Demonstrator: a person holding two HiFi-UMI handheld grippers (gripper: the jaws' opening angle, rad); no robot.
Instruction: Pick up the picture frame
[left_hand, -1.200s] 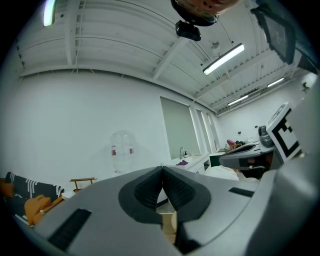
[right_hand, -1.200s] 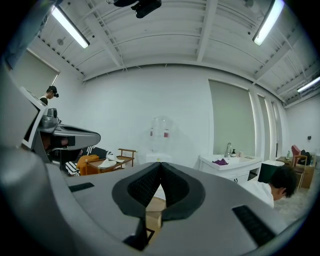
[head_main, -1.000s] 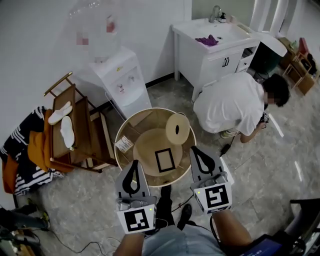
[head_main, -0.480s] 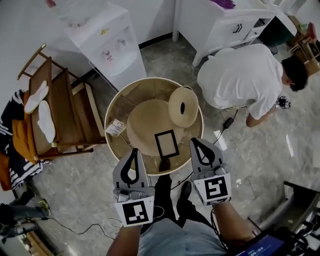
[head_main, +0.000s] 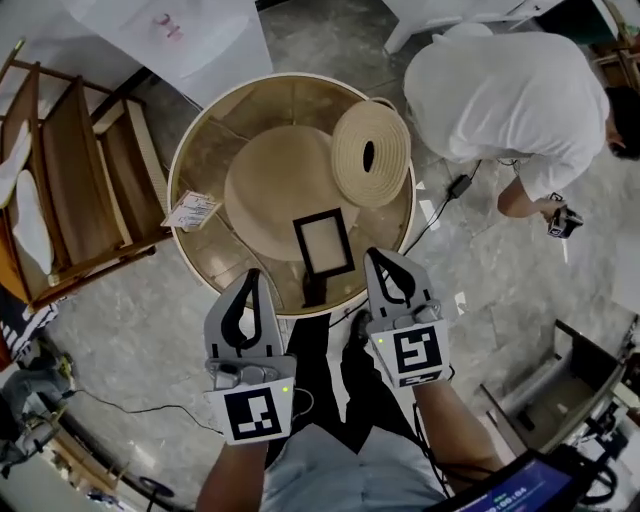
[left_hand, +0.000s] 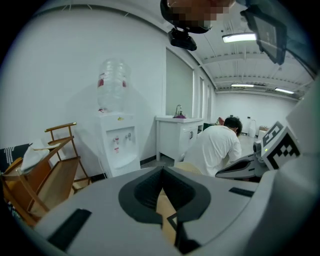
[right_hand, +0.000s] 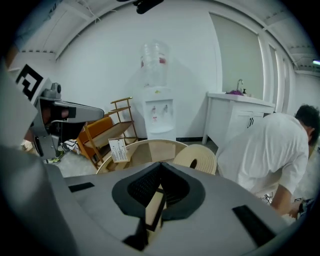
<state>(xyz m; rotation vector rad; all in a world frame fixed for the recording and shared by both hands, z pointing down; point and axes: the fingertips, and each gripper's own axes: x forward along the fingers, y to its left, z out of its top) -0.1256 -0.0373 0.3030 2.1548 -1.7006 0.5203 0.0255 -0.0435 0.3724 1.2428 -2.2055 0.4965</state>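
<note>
Left gripper (head_main: 252, 277) and right gripper (head_main: 378, 257) both closed, empty, near the picture frame (head_main: 323, 243); paper tag (head_main: 192, 210) illegible

Black picture frame (head_main: 322, 243) on a tan table (head_main: 210, 160).

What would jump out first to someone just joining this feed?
A small black picture frame stands near the front edge of a round table, just ahead of the shut left claw and the shut right claw. Behind it lie a straw hat and a coiled beige roll. At upper right, a person in a white shirt crouches beside the table.
</note>
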